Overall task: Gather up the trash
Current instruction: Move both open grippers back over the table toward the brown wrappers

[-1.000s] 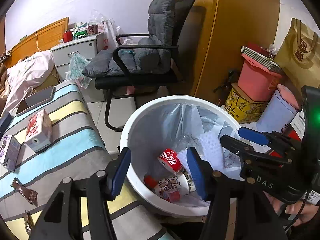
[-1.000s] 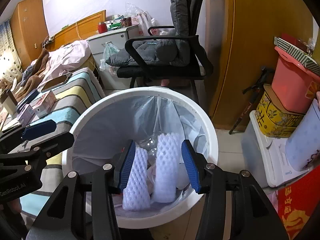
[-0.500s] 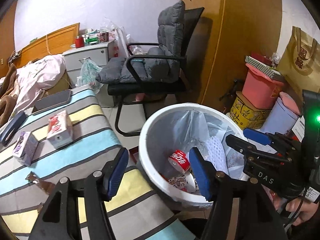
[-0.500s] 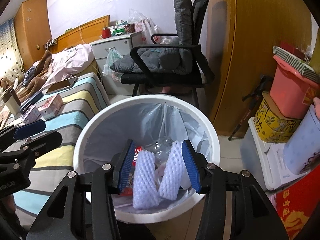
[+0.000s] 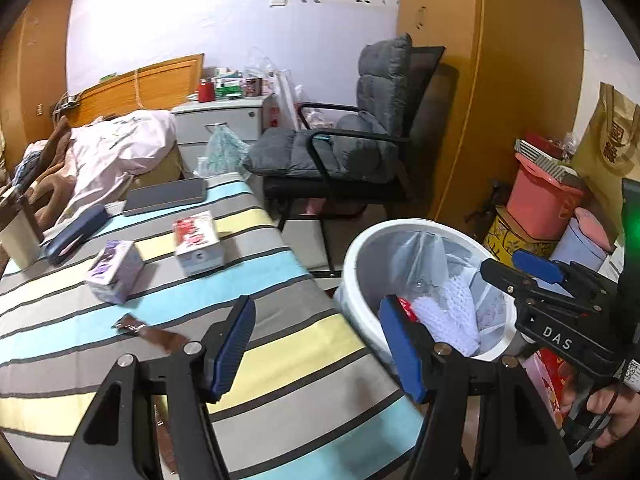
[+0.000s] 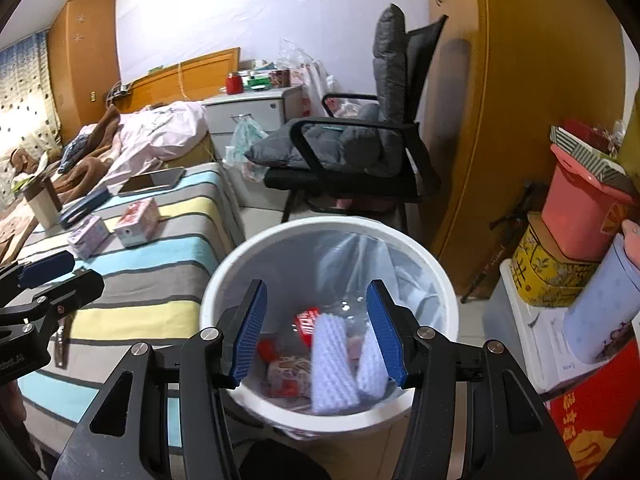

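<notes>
A: From the left wrist, our left gripper (image 5: 316, 344) hangs over the striped bench (image 5: 248, 280), jaws apart and empty. Ahead and left of the jaws lies a brown wrapper (image 5: 150, 332), probably the next piece of trash; beyond it stand a purple box (image 5: 116, 270) and a red-and-white box (image 5: 198, 242). The bin (image 5: 360, 252) sits just right of the jaws.

B: To take that wrapper well, we'd come down with the jaws straddling its narrow width, since it lies flat and thin and could slide away.

A: From the right wrist, our right gripper (image 6: 316, 332) is above the bin (image 6: 224, 276), jaws opening with nothing between the pads. Straight below them lie white foam netting (image 6: 334, 364) and a red can (image 6: 306, 326).

B: This view looks right down into the bin; the other shows only part of its inside. The wrapper, though, is clear only from the left.
</notes>
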Motion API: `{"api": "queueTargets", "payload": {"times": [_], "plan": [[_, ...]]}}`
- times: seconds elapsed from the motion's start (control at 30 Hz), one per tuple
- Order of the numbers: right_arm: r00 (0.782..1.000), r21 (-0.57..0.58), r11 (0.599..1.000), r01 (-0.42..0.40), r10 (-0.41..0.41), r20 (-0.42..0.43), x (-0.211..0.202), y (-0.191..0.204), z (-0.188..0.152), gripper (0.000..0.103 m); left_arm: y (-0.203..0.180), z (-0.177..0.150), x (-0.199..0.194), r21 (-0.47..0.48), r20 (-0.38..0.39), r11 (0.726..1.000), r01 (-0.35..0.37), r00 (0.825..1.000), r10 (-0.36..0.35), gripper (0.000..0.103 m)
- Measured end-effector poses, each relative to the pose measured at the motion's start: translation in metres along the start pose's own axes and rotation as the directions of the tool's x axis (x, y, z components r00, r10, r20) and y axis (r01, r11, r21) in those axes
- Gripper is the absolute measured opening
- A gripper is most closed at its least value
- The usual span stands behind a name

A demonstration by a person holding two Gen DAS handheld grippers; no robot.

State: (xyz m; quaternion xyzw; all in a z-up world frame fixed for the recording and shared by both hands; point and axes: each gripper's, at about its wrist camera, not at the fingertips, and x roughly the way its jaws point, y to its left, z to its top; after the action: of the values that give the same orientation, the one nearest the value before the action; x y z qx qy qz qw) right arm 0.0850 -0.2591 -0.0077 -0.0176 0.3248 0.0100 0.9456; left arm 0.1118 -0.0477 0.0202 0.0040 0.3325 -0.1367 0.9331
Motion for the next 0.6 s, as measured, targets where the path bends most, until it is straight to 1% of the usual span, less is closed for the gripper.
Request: {"api": "queueTargets", "payload": {"times": [0.13, 0.23, 0.3, 0.6], "plan": [[1.0, -0.015, 1.0, -0.018, 0.018, 0.017, -0.006, 0.012, 0.001, 0.054, 0.013, -0.006, -0.01, -0.019, 0.007, 0.999, -0.028, 1.0, 0.028, 0.067], [0.999, -0.029, 0.999, -0.032, 0.033, 0.024, -0.008, 0.02, 0.0, 0.054, 0.024, -0.012, -0.017, -0.019, 0.011, 0.997, -0.08, 0.997, 0.081, 0.067], [0.999, -0.039, 0.998, -0.044, 0.045, 0.026, -0.008, 0.026, -0.001, 0.054, 0.033, -0.017, -0.021, -0.032, 0.009, 0.995, -0.092, 0.996, 0.093, 0.068], [0.994, -0.083, 0.992, -0.1, 0.103, 0.032, -0.011, 0.056, -0.003, 0.054, 0.075, -0.041, -0.031, -0.104, -0.026, 0.98, -0.167, 0.986, 0.166, 0.069]]}}
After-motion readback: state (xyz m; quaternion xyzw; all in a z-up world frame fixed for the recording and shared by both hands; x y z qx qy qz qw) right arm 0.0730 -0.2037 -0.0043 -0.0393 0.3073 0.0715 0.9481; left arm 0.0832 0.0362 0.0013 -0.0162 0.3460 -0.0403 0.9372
